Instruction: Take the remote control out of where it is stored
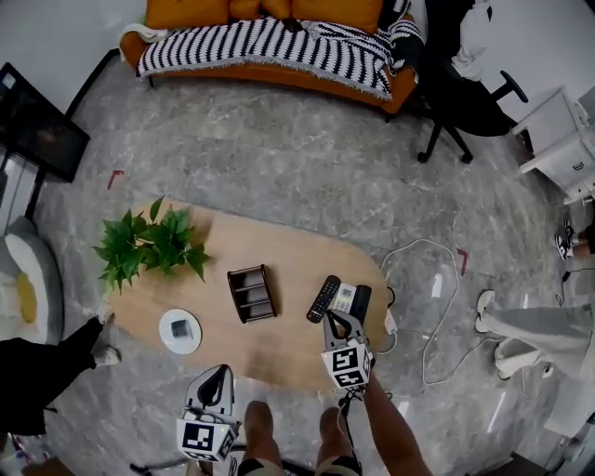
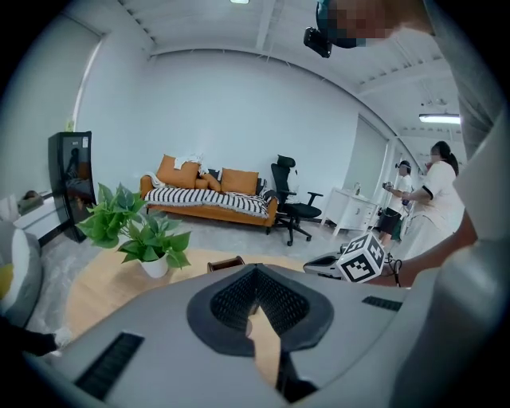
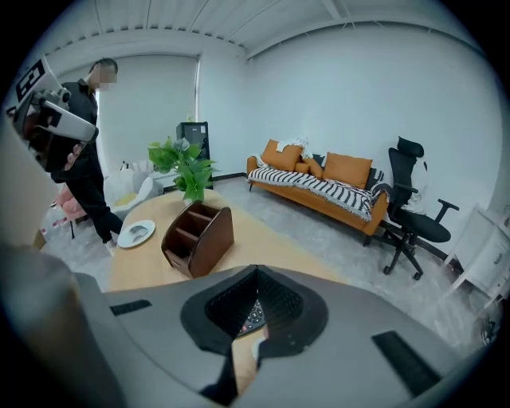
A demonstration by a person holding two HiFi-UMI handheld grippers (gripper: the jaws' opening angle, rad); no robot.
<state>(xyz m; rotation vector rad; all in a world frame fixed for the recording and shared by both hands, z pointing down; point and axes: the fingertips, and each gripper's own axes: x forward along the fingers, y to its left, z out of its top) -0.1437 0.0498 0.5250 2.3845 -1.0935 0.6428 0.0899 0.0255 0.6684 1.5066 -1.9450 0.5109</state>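
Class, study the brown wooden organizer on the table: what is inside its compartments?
The organizer shows only empty compartments from above; their shadowed bottoms cannot be checked fully. The black remote control lies outside it on the table.

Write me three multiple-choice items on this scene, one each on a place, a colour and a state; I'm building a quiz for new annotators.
1. Where is the long black remote control?
A. inside the brown wooden slotted organiser
B. on the floor
C. flat on the oval wooden table, right of that organiser

2. What colour is the sofa under the black-and-white striped throw?
A. orange
B. blue
C. green

3. How do the jaws of the right hand-held gripper stand?
A. wide apart
B. together, with nothing between them
C. clamped on the remote

Answers:
1 C: the head view shows it lying on the tabletop beside the organiser.
2 A: orange cushions and base show around the throw.
3 B: the right gripper view shows the pads meeting, with the remote lying below them on the table.
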